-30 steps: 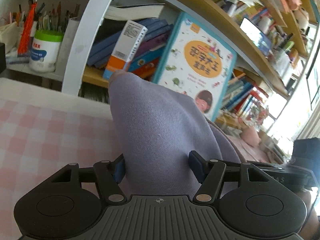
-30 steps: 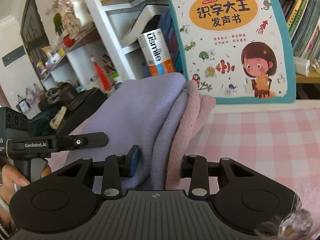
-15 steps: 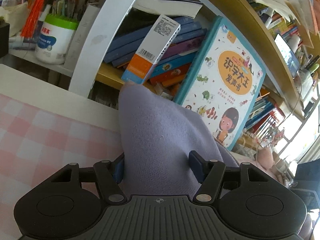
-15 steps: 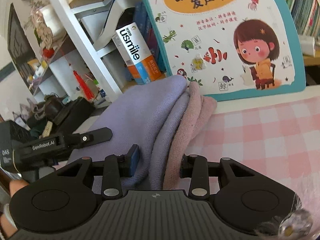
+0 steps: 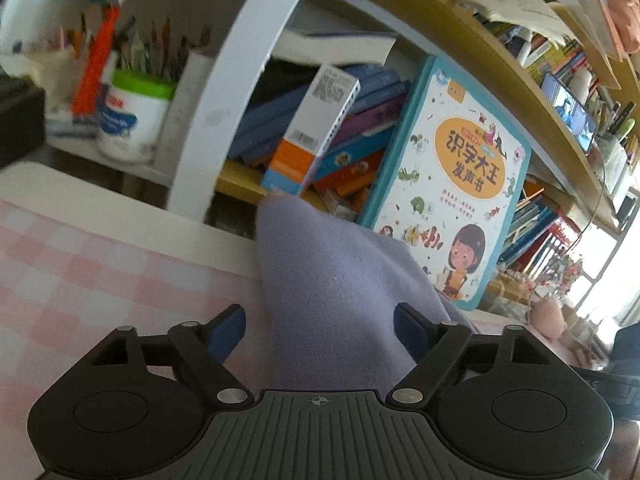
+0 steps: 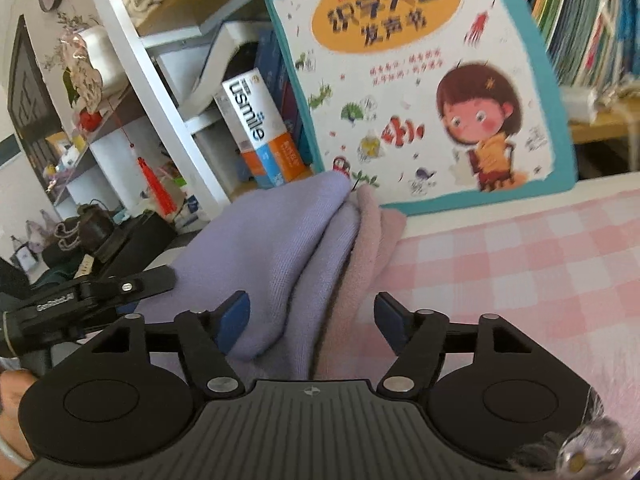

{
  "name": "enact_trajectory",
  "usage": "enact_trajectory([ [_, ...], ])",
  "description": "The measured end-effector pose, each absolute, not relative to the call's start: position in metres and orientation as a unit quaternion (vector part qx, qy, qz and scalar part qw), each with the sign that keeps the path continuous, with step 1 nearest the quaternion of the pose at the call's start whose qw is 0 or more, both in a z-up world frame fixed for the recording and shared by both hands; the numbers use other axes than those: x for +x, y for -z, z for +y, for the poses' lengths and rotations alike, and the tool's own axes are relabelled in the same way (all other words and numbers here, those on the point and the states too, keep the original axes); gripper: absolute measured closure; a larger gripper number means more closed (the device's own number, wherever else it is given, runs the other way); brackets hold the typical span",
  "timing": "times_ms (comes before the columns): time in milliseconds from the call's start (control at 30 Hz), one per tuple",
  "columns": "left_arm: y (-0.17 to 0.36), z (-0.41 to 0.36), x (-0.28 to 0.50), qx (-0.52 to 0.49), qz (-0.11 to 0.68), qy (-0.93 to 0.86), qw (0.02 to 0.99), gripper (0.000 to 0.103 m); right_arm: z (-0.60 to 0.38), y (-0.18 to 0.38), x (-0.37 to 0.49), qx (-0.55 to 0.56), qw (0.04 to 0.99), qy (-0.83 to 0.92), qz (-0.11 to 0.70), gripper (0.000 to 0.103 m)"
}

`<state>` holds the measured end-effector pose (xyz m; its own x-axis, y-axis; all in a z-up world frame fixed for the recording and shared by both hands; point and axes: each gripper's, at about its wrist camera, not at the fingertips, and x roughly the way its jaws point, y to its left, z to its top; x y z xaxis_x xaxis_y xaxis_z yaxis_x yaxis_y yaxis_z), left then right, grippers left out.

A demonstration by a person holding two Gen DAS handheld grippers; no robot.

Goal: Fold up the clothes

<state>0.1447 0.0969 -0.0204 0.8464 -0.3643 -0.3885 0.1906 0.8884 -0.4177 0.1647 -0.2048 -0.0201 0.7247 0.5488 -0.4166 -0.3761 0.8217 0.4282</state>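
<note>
Two claws work the same folded garment. The left claw has its jaws opening, and the lilac sweater rises between its blue pads; a gap shows at the left pad, while the cloth lies against or just in front of the right pad, so the grip is letting go. The right claw is likewise opening: the sweater lies between its pads, the lilac layers toward the left pad and a pinkish layer toward the right one, with clear space beside each pad. From the right wrist view the left claw's black body shows at the left edge, just beside the sweater, with part of a hand beneath it.

The sweater sits bunched in a peak on the surface, which wears a pink-and-white checked cloth. The peak's far tip lies close to the surface's back edge, in front of a large children's book with a teal border, standing tilted against the bookshelf. Beside the book a white and orange box leans among stacked books. Further left, a white tub with a green lid holds pencils, and a red tassel hangs from the white shelf frame. Bright window light fills the far right of the left wrist view.
</note>
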Motion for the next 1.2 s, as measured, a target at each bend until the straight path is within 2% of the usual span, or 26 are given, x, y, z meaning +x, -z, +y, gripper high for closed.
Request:
enact_trajectory([
  [267,0.004,0.088,0.105,-0.174,0.199,0.122,0.957,0.009,-0.204,0.009,0.115,0.125,0.941,-0.221,0.223,0.032],
  [700,-0.003,0.077,0.054,-0.157,0.195,0.109,0.962,0.008,-0.195,0.009,0.050,0.067,0.951,-0.202,0.224,0.025],
  [1200,0.002,0.032,0.003,-0.009,0.171,0.045,0.984,0.000,-0.186,0.008,0.016,0.015,0.967,-0.145,0.210,0.012],
])
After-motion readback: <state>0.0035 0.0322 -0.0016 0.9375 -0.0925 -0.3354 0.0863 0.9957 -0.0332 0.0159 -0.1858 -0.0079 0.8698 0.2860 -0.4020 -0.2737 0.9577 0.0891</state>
